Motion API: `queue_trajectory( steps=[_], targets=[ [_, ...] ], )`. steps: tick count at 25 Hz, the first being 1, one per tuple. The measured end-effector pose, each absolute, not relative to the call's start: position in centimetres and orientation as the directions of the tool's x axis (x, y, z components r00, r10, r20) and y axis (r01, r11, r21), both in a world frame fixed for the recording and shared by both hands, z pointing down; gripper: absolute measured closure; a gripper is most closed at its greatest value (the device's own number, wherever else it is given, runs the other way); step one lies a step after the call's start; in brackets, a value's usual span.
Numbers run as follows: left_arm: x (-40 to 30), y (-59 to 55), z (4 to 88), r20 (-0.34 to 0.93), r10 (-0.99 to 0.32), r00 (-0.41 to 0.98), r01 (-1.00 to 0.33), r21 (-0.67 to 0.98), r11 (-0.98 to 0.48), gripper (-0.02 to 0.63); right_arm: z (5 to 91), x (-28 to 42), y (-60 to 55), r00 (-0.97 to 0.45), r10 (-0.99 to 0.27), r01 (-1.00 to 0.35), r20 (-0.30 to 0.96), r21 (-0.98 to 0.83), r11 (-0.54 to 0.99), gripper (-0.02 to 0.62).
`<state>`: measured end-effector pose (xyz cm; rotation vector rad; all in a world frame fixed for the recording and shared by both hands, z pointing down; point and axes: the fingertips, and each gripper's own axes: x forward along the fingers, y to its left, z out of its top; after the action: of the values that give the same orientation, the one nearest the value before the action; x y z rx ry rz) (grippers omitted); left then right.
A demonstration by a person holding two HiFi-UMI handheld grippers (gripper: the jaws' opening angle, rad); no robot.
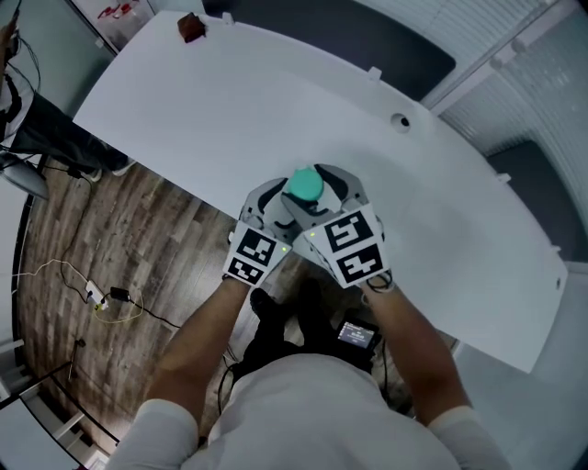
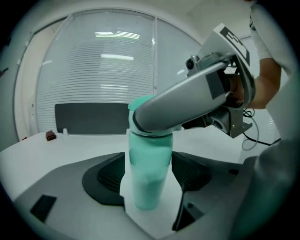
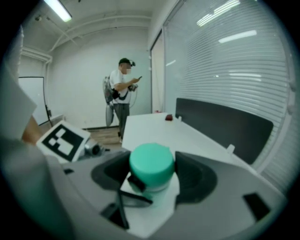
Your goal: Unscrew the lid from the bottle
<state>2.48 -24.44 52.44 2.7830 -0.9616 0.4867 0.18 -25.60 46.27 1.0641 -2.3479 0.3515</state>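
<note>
Steadying the translucent teal plastic bottle (image 2: 147, 180) at frame centre, the left tool (image 2: 148, 174) clamps its body — the right tool (image 3: 152, 174) grips the round teal lid (image 3: 151, 161), seemingly ready to twist.

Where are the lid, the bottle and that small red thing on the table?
lid (image 3: 151, 161): right gripper view, on its side wall, just under the top.
bottle (image 2: 146, 176): left gripper view, middle of its translucent body.
small red thing (image 1: 191, 27): head view, on its top.

Head view looks steeply down on the table (image 1: 230, 101); both gripper views sit close, sharing the bottle (image 2: 146, 173).
</note>
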Motion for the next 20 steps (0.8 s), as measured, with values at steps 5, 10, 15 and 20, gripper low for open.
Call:
queue_trajectory(
  steps=[5,10,15,20],
  targets=[
    [3.0,-25.0,53.1,0.361,-0.660,0.659,-0.714,0.024,-0.700,0.291,46.3,0.1,-25.6,-0.487,-0.669,-0.815,0.562,-0.016,0.579,0.285],
    [3.0,-24.8,53.1,0.375,-0.603,0.704,-0.661,0.036,-0.750,0.291,46.2,-0.2,-25.3,-0.515,-0.650,-0.785,0.559,-0.002,0.620,0.285],
    [3.2,-24.1,53.2,0.390,-0.474,0.789,-0.529,0.038,-0.848,0.291,46.3,-0.4,-24.7,-0.592,-0.575,-0.698,0.565,-0.001,0.716,0.285],
    [3.5,-23.5,53.3,0.415,-0.323,0.851,-0.372,0.039,-0.927,0.293,46.4,-0.5,-24.2,-0.650,-0.474,-0.600,0.594,-0.018,0.800,0.285]
  ],
)
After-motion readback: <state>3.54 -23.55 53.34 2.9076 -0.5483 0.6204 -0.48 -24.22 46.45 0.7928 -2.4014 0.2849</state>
